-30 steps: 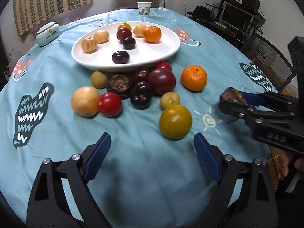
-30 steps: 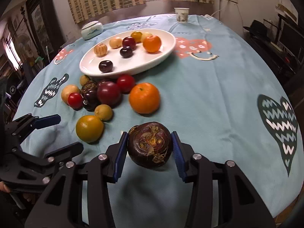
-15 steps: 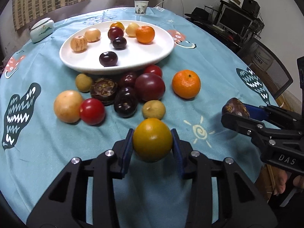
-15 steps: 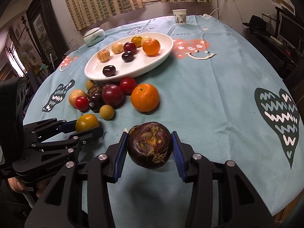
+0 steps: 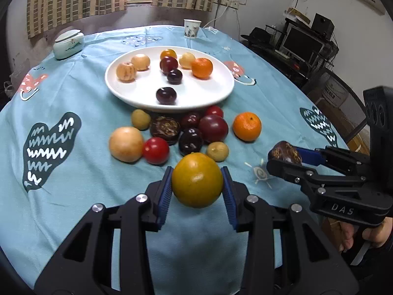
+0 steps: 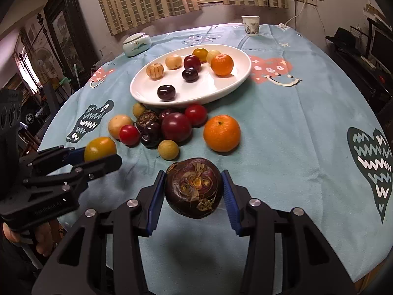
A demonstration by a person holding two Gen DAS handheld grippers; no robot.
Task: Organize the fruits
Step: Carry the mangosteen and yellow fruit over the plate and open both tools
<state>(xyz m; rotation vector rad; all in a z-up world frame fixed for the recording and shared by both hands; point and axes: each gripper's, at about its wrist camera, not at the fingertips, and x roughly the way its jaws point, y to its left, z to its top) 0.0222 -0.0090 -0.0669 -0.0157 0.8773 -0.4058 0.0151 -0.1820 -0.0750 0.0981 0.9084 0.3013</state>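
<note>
The left gripper (image 5: 197,189) has closed on the yellow-orange fruit (image 5: 197,180) and lifted it off the desk (image 5: 270,93); the right gripper (image 6: 194,196) still holds the dark brown fruit (image 6: 194,187). Both look ready for the white plate (image 5: 137,93)

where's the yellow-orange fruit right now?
In the left wrist view, the yellow-orange fruit sits clamped in the left gripper, just nearer the camera than the small tan fruit.
</note>
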